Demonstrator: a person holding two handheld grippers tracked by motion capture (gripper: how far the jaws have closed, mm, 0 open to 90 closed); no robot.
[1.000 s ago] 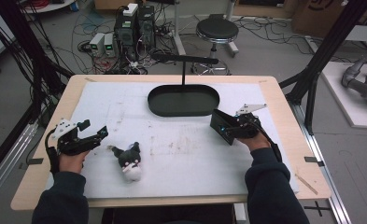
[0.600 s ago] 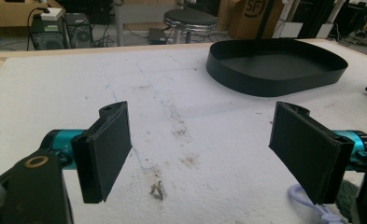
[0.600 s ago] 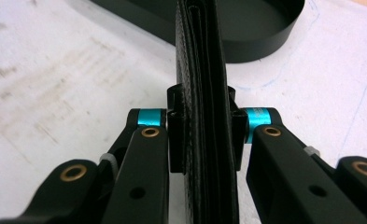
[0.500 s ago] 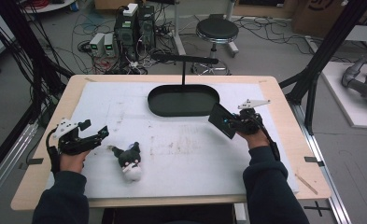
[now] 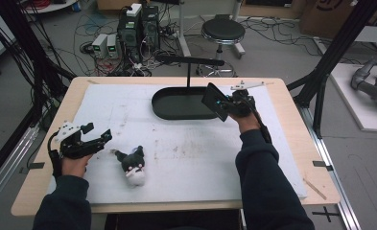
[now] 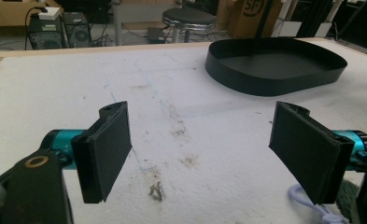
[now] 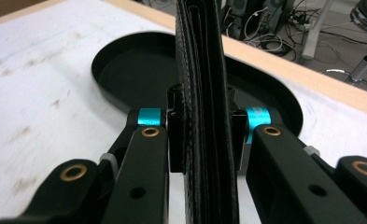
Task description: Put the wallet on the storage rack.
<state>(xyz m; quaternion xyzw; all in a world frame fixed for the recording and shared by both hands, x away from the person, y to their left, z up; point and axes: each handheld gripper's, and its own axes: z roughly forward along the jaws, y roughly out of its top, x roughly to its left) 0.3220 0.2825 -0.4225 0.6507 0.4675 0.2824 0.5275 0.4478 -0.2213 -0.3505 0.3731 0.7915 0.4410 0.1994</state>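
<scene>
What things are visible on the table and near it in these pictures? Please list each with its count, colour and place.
wallet: 1, black, held on edge between the right jaws, over the tray's right end
tray: 1, black, oval, far middle of the table
plush toy: 1, black and white, lying on the white mat, near left
white mat: 1, white with stains, covering most of the table
table: 1, light wood
stool: 1, black seat, on the floor beyond the table
left gripper: 1, black, jaws apart, left of the toy
right gripper: 1, black with teal parts, clamped on the wallet
</scene>
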